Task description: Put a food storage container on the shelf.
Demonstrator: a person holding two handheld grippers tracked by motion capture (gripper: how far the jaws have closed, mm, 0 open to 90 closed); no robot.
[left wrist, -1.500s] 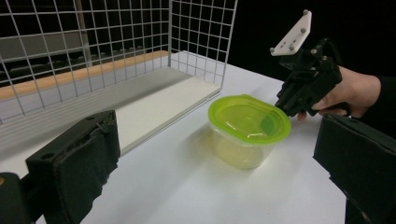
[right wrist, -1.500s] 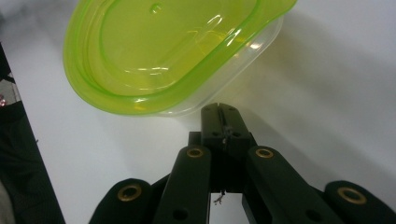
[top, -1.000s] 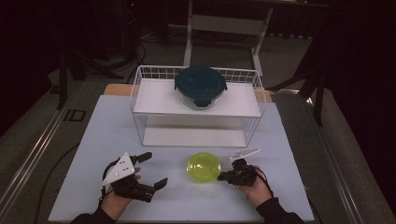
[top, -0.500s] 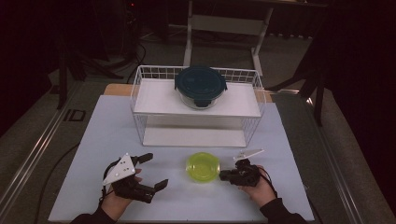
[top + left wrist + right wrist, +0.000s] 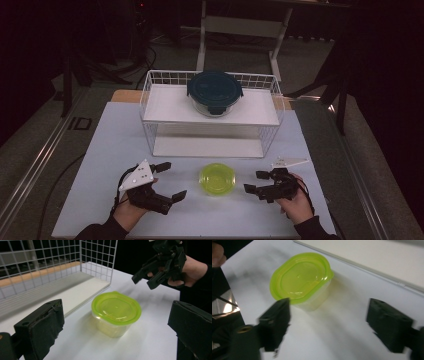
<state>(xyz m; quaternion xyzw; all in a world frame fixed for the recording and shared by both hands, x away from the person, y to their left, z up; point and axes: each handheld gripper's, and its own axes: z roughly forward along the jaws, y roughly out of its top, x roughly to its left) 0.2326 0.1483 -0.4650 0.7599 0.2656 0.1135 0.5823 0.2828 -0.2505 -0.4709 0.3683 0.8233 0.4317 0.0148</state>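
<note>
Release of the green-lidded container (image 5: 217,178) in front of the wire rack (image 5: 150,127): right gripper (image 5: 259,182) is drawn back, jaws just opened and empty; left gripper (image 5: 169,181) is held open beside it.

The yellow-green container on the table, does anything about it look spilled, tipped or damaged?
Nothing stands out. The yellow-green container sits upright on the white table with its lid flat and seated all round, no spill beside it. Both grippers are clear of it.
</note>
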